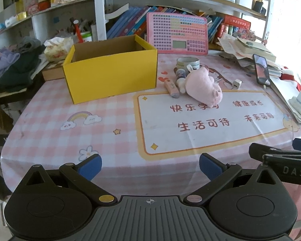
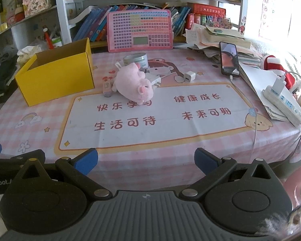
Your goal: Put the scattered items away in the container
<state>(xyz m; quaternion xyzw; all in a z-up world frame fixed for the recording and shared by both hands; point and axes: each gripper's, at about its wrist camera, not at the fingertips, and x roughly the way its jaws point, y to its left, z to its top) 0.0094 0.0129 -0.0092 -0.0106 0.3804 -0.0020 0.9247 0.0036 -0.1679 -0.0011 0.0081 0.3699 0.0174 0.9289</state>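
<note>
Left wrist view: pink checked tablecloth, bookshelves behind. Left gripper spread wide, empty. Yellow box far left; pink plush pig beside it, right.
Right wrist view: right gripper spread wide, empty. Pig, white charger mid-table, box left.

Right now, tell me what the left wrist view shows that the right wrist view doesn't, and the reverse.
Only the left wrist view shows the pile of clothes left of the yellow box, and the small bottle behind the plush pig.

Only the right wrist view shows the whole power strip with its plugged-in adapter, and the alphabet poster on the wall.

Both show the box, the pig, the tape roll, the white charger cube, the phone, the pink keyboard toy, and an open claw, left and right.
</note>
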